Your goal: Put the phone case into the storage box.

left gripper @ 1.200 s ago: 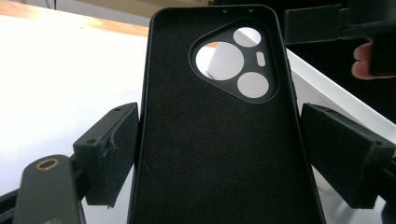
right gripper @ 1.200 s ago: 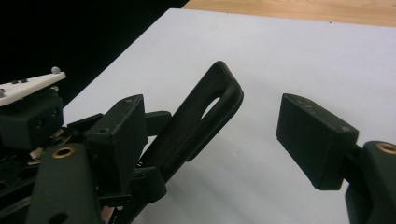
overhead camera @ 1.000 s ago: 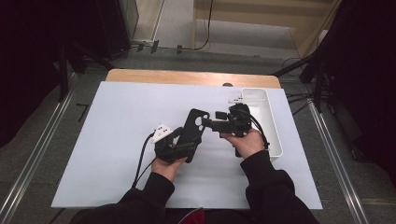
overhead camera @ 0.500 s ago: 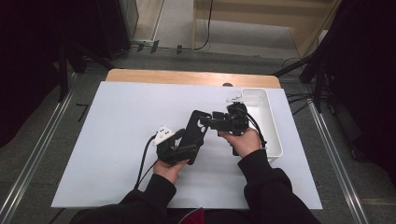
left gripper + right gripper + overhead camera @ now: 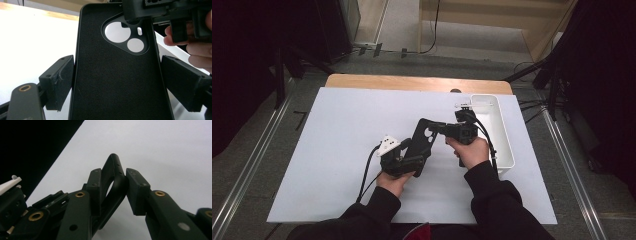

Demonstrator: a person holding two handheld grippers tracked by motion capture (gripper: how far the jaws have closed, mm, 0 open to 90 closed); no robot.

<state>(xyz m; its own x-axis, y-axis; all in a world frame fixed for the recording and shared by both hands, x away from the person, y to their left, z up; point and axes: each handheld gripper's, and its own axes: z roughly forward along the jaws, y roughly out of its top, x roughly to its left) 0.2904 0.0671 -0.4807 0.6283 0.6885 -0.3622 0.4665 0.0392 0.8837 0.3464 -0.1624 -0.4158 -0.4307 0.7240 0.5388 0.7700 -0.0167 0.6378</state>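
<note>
We see two grippers at work on one black phone case, held up above the middle of the table between the hands. The left gripper has its two padded jaws spread wide across the case's width, pressing on its long edges, so it holds the lower part; in the left gripper view the case stands upright between the jaws, its inside matte and finely grained, with one raised camera window that has two round holes and one small slot. The right gripper comes in from the side at the case's top end; its jaws have just been closing and now pinch the thin curved rim between their two flat pads. Each gripper is black plastic with brass-coloured rivets and trails one cable. Farther out, one white oblong tray with rounded corners lies along the right side of the table, well apart from the case. One smooth white sheet covers the table, with a strip of pale wood showing at its far edge. Around it lie grey floor, metal rails and dark drapes.
</note>
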